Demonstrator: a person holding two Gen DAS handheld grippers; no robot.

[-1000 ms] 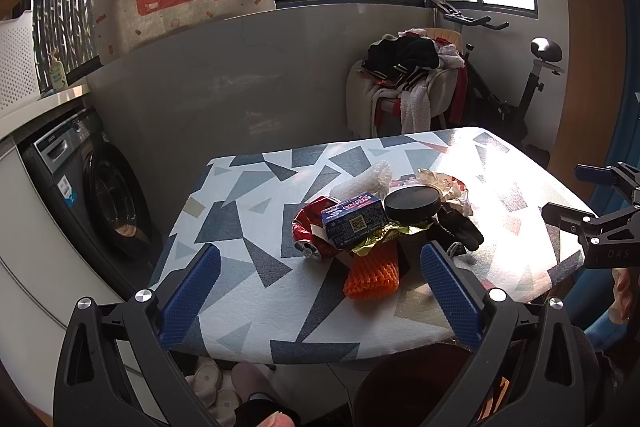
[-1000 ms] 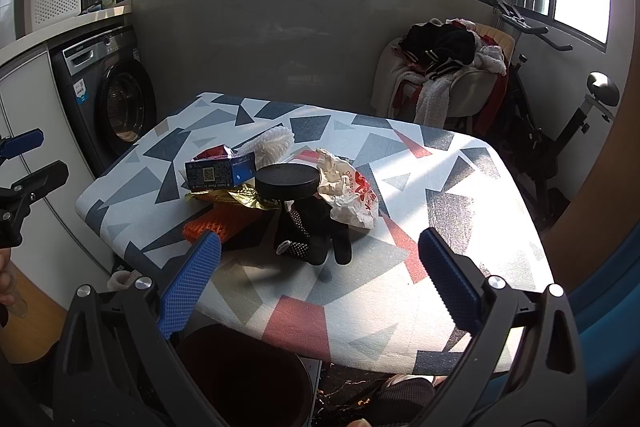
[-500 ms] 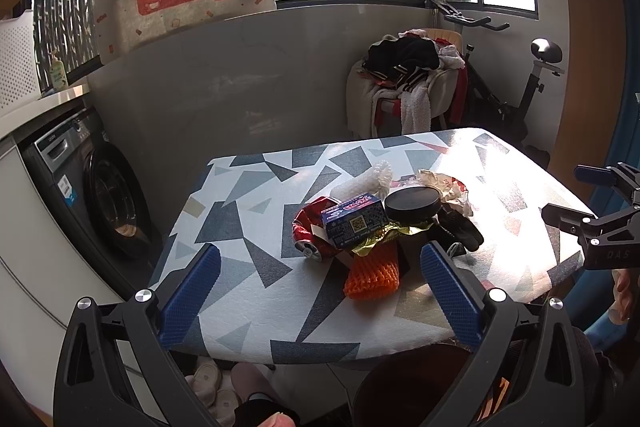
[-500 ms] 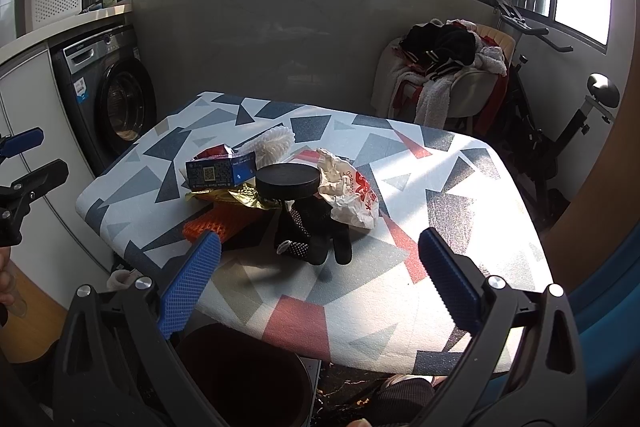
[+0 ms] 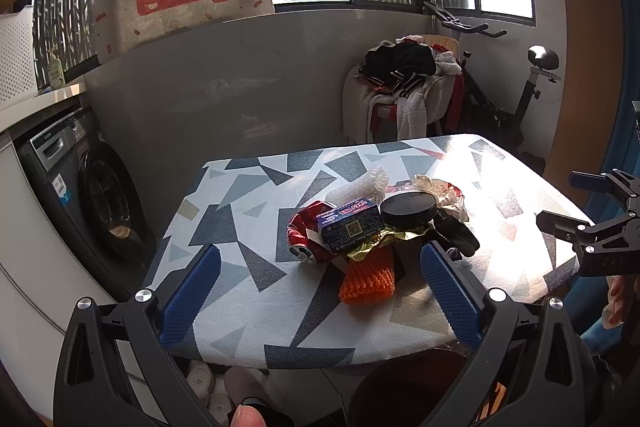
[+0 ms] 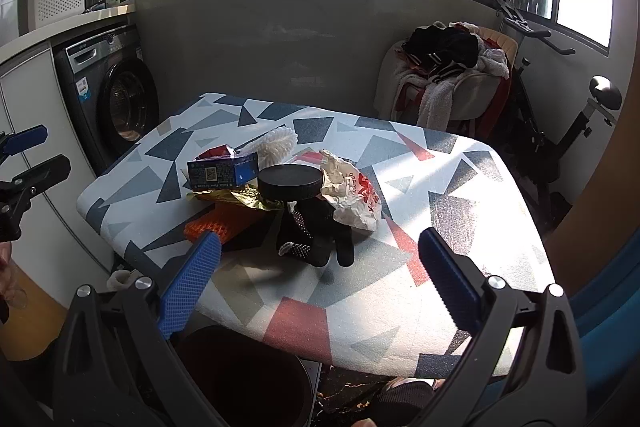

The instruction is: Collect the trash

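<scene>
With both my left gripper and right gripper spread wide and empty, I'd pinch the light, springy orange foam net mid-body, as it should squash easily

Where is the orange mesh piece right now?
In the left wrist view the orange mesh piece lies on the table at the near edge of the trash pile, just below the gold wrapper.

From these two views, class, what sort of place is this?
Probably a home laundry balcony: a washing machine under a counter, a clothes-piled chair, and an exercise bike by barred windows.
</scene>
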